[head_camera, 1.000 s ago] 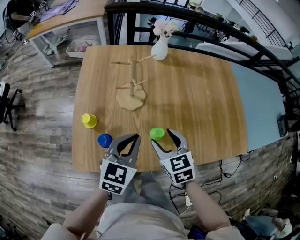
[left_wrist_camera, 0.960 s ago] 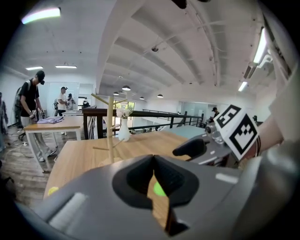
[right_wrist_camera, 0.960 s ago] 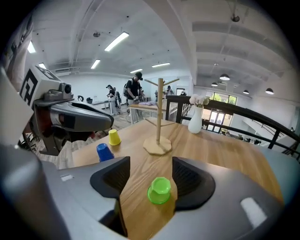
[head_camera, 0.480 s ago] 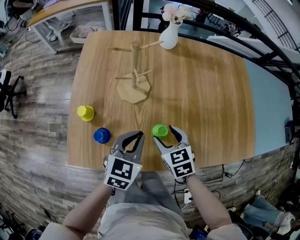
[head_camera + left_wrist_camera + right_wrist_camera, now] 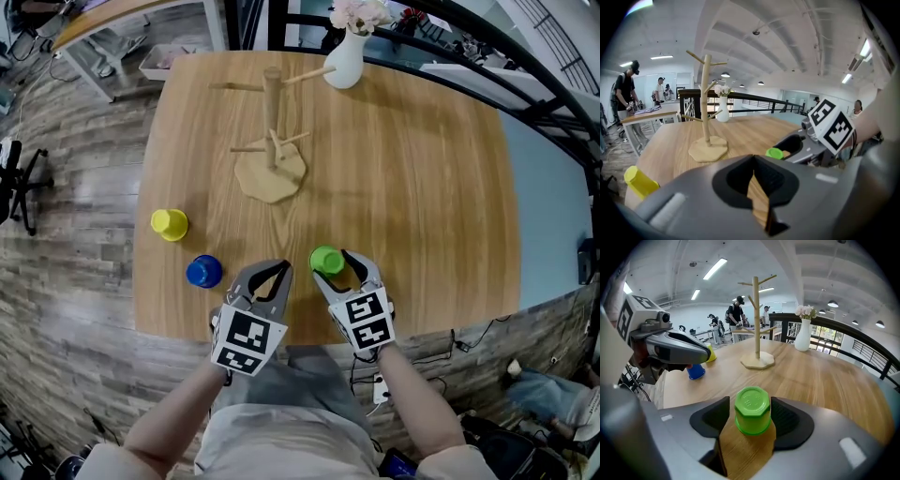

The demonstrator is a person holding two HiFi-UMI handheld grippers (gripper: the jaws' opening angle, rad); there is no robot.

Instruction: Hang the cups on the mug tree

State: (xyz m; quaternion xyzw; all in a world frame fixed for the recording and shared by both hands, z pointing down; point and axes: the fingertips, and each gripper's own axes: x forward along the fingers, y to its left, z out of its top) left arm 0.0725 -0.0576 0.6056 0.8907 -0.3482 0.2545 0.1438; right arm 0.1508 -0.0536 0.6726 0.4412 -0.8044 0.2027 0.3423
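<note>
Cups first: three of them, one green cup (image 5: 326, 260), one yellow cup (image 5: 170, 223) and one blue cup (image 5: 203, 271). One mug tree (image 5: 273, 112) stands further back. One white vase (image 5: 344, 66) with flowers stands at the far edge. Two grippers show at the near edge.

All of it sits on a light wooden bench (image 5: 412, 187). Around the bench is a grey plank floor (image 5: 75, 262). Far back in the big room, people (image 5: 737, 312) stand about, and long lights (image 5: 716, 268) shine on the white ceiling.

Every cup stands upside down, bottom up and mouth on the bench, so its long side runs straight up. The mug tree's pole goes straight up too, and its pegs stick out sideways and a bit up. The yellow cup and the blue cup sit near each other by the left edge, well apart from the mug tree.

The left gripper (image 5: 281, 270) has its jaws pressed together, tip to tip, near the blue cup. The right gripper (image 5: 334, 270) has its jaws spread, with the green cup standing between them, very close to both sides; I cannot tell if they touch it
</note>
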